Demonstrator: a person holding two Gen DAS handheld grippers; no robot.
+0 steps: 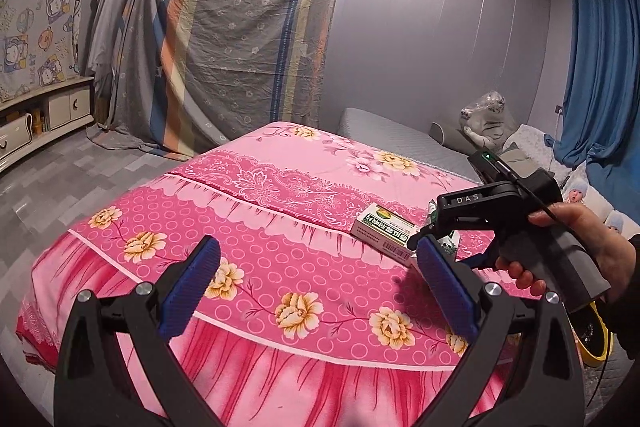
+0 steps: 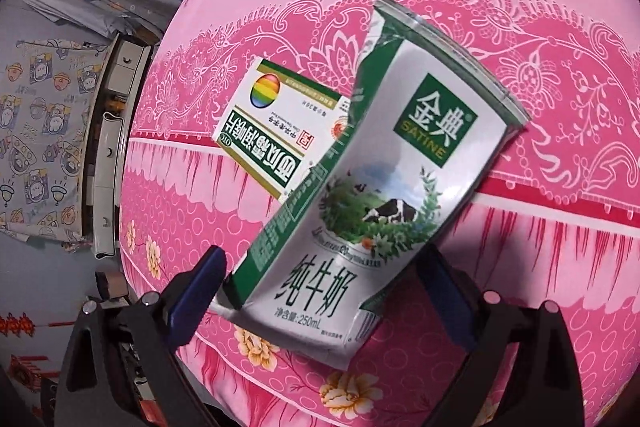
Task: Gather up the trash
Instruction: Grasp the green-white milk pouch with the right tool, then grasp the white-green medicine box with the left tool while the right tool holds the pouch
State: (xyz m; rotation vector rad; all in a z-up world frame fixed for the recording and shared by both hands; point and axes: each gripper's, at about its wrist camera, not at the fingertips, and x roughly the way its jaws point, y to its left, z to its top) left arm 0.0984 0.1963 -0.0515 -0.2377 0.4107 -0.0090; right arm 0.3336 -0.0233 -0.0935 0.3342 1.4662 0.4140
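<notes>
Pink bedspread (image 2: 560, 267) | right tool (image 2: 320, 291) clamps milk carton (image 2: 376, 187) | left tool (image 1: 316, 287) spread

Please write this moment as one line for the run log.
left gripper: open, empty, above pink bedspread | right gripper: around milk carton, grip unclear | medicine box: lying on bedspread

The milk carton (image 2: 360, 187) is covering the lower right corner of the medicine box (image 2: 280, 123) at the frame's centre, while in the left view the right gripper (image 1: 452, 227) is hiding most of that carton.
</notes>
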